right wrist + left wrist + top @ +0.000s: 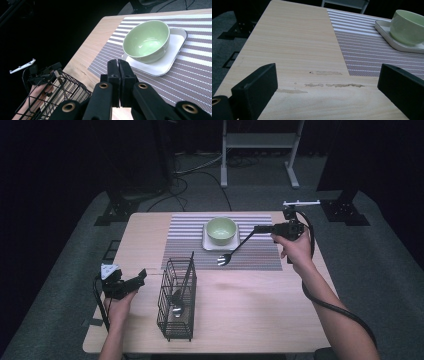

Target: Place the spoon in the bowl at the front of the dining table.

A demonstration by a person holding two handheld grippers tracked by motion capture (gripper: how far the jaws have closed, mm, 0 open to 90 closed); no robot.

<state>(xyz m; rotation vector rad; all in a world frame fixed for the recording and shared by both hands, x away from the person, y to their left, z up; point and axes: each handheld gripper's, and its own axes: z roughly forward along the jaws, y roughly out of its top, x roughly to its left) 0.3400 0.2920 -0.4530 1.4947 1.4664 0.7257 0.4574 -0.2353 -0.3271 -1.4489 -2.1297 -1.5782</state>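
My right gripper (pixel 256 228) (pixel 118 65) is shut on the handle end of a metal spoon (pixel 224 259). The spoon slants down and left, its bowl low over the striped placemat (pixel 260 255), in front of the green bowl (pixel 221 230) (pixel 147 41). That bowl sits empty on a white square plate (pixel 209 244) (pixel 175 52). In the right gripper view the spoon is hidden below the jaws, which are pressed together. My left gripper (pixel 141 275) (pixel 328 75) is open above bare wood at the table's left, with nothing between its jaws.
A black wire caddy (pixel 176 302) (pixel 57 92) stands at the front middle of the table, right of the left gripper, holding a spoon and a dark stick-like utensil. The placemat (pixel 367 55) and the plate (pixel 387 37) with its bowl (pixel 407 27) lie ahead of the left gripper, to its right.
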